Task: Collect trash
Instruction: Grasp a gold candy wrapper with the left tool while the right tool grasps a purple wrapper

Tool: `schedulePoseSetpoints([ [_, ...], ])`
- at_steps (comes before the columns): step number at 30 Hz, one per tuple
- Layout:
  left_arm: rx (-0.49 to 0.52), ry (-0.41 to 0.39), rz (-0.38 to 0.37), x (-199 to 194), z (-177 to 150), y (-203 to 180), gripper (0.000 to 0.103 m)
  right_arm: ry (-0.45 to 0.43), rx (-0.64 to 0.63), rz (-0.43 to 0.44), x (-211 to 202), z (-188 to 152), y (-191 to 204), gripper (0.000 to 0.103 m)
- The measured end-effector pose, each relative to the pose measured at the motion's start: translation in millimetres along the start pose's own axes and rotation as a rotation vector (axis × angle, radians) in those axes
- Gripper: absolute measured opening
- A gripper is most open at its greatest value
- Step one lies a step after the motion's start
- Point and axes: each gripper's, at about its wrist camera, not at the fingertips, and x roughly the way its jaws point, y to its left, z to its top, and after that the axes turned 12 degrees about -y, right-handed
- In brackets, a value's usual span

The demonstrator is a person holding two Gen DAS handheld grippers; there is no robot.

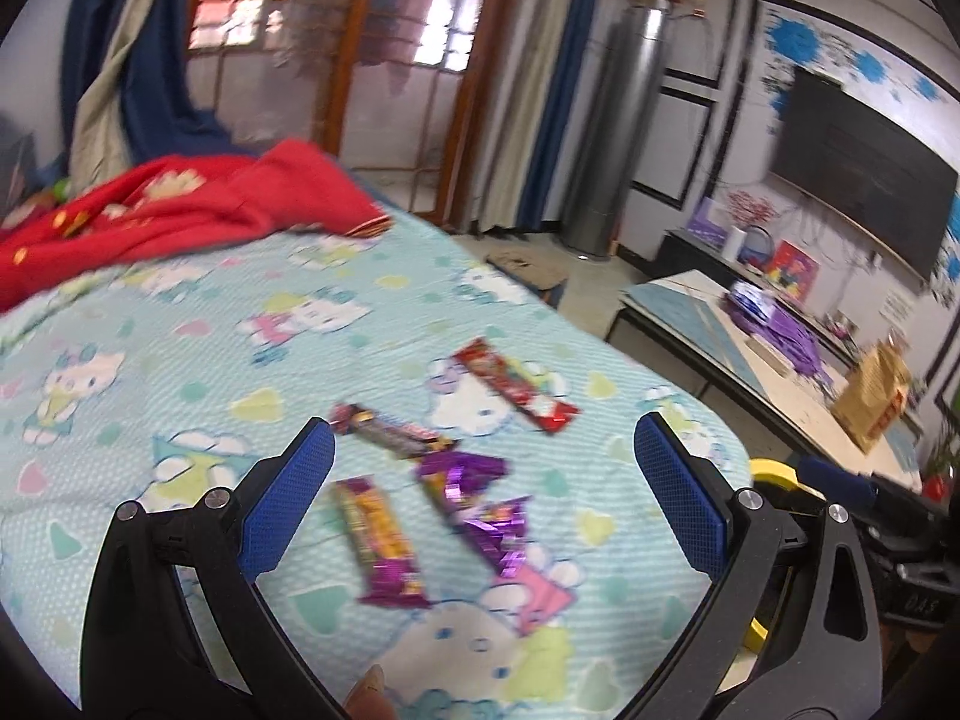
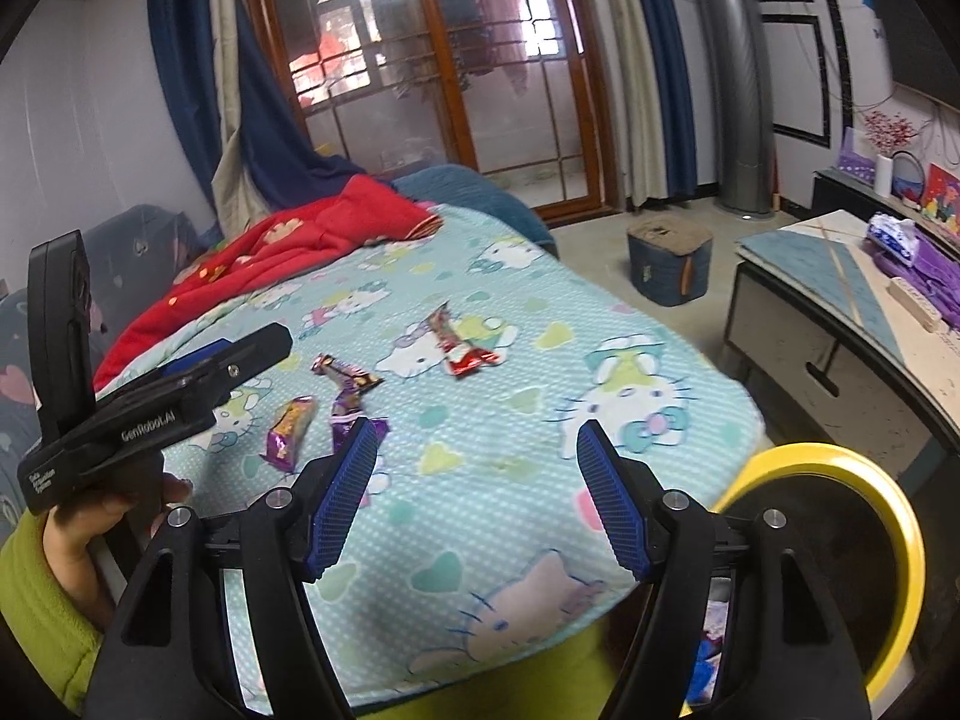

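Firstly, from the left wrist, the left gripper [image 1: 483, 468] is seen wide open and empty, held over snack wrappers [image 1: 456, 480] scattered on the light blue bedsheet [image 1: 180, 360]. From the right wrist, the right gripper [image 2: 477, 468] is also spread open, nothing held; the wrappers lie further left, near a yellow-rimmed bin [image 2: 864, 516].

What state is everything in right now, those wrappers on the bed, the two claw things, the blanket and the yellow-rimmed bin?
Left gripper: open, empty, over the wrappers.
Right gripper: open, empty.
Red wrapper: flat on the bedsheet.
Orange wrapper: lying flat, untouched.
Purple wrappers: crumpled, overlapping.
Red blanket: bunched at the far end.
Yellow-rimmed bin: beside the bed, contents unclear.
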Motion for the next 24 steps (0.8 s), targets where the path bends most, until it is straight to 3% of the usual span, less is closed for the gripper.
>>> schedulePoseSetpoints([
  [7,-0.077,0.071,0.045,7.3,-6.6,41.4,0.089,0.066,-0.013,0.061,36.3,-2.5,17.1,0.062],
  [9,-0.109,0.100,0.042,12.1,-11.7,51.3,0.075,0.089,-0.007,0.088,49.1,-3.2,23.2,0.059],
  [13,-0.202,0.147,0.012,22.1,-22.0,64.6,0.062,0.129,-0.035,0.130,68.1,-8.5,35.2,0.057],
  [18,-0.265,0.195,-0.026,29.7,-34.0,72.3,0.038,0.182,-0.055,0.148,92.4,-20.0,45.8,0.057],
  [24,-0.291,0.245,-0.052,36.9,-43.1,70.2,0.032,0.242,0.024,0.183,117.5,-28.2,41.6,0.048],
])
